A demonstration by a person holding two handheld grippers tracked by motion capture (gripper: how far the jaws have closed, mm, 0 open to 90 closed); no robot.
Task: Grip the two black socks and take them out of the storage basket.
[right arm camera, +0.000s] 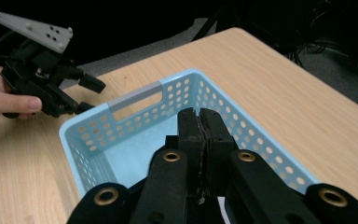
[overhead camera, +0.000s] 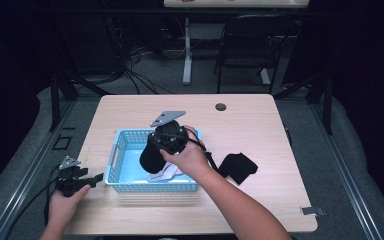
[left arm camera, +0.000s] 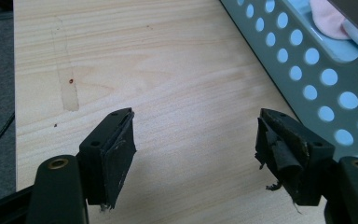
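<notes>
Putting clothes in the basket (overhead camera: 130, 186).

The blue basket sits in the middle of the table (overhead camera: 260, 120). Some light cloth (overhead camera: 164, 173) lies in its near corner. A black cloth (overhead camera: 238, 167) lies on the table just right of the basket. The right gripper (right arm camera: 200, 122) is above the basket, jaws shut tight, with nothing seen between them. The left gripper (left arm camera: 196, 140) rests just left of the basket, jaws wide open and empty. The drop looks done. Next, I think, the right gripper must open and go get the black cloth.
</notes>
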